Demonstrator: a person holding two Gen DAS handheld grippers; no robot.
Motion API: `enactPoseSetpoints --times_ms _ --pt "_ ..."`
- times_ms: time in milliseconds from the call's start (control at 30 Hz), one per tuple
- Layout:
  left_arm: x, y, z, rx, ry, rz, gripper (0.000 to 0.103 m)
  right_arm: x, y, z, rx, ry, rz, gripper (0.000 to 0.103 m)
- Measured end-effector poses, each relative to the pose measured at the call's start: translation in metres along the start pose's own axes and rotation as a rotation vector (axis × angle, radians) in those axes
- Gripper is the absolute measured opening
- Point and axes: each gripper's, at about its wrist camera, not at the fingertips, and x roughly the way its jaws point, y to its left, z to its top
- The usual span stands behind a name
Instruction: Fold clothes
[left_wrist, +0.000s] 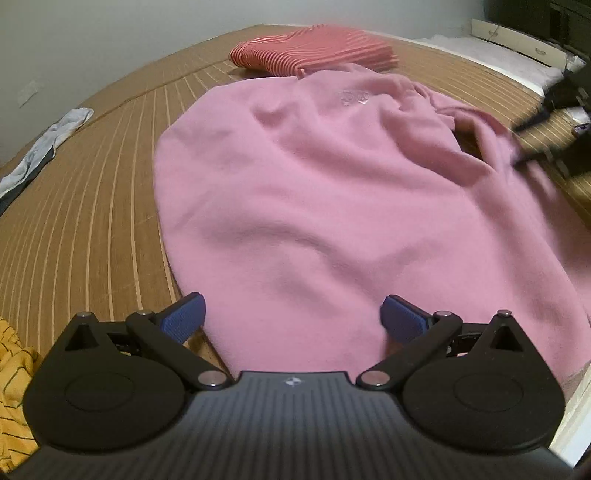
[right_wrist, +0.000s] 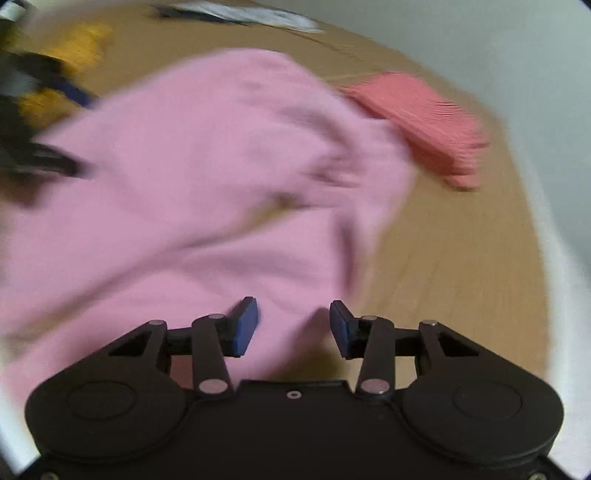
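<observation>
With the pink sweatshirt (left_wrist: 314, 192) spread on the bed's striped mat (left_wrist: 92, 206), both left gripper (left_wrist: 293, 317) and right gripper (right_wrist: 293, 325) fingers spread empty, I'd pinch its hem evenly before folding.

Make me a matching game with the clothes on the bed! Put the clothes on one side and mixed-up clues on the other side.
Clothes:
1. pink top
2. red striped garment
3. yellow garment
4. pale grey garment

Clues:
A. folded, at the far end of the mat
B. crumpled at the near left corner of the left wrist view
C. spread out in the middle, right ahead of both grippers
D. lying loose at the mat's left edge

Pairs: 1-C, 2-A, 3-B, 4-D
</observation>
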Motion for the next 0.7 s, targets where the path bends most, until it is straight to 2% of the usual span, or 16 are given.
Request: enactPoseSetpoints --times_ms 100,133,200,267,300,400,500,533,600,633,700 --pt "0.003 0.009 -0.002 -0.061 0.029 -0.028 0.103 0.022 -0.039 -0.004 0.016 0.011 -0.198 0.041" --pt "0.004 0.012 -0.002 -0.076 0.037 -0.036 0.103 0.022 -0.052 -0.006 0.048 0.007 -0.203 0.037" --pt "0.003 0.014 -0.004 -0.080 0.040 -0.043 0.103 0.008 -0.076 -0.009 0.183 -0.066 -0.142 0.042" --pt "0.004 0.014 -0.004 -0.070 0.041 -0.042 0.103 -0.001 -0.091 -0.018 0.296 -0.128 -0.068 0.069" --pt "0.004 0.013 -0.003 -0.066 0.041 -0.039 0.103 0.000 -0.093 -0.024 0.335 -0.136 -0.028 0.072" --pt "0.006 0.010 -0.002 -0.055 0.040 -0.030 0.103 0.006 -0.093 -0.036 0.394 -0.111 0.054 0.070" --pt "0.005 0.008 -0.002 -0.048 0.035 -0.022 0.103 0.016 -0.081 -0.046 0.408 -0.093 0.044 0.064" --pt "0.004 0.008 -0.003 -0.046 0.033 -0.020 0.103 0.017 -0.080 -0.047 0.420 -0.110 0.049 0.056" --pt "0.002 0.008 -0.004 -0.045 0.035 -0.020 0.103 0.016 -0.080 -0.047 0.425 -0.144 0.057 0.013" --pt "0.002 0.009 -0.005 -0.046 0.038 -0.020 0.103 0.013 -0.080 -0.045 0.412 -0.151 0.053 0.005" --pt "0.000 0.010 -0.006 -0.049 0.045 -0.021 0.103 0.004 -0.083 -0.038 0.387 -0.179 -0.005 0.005"
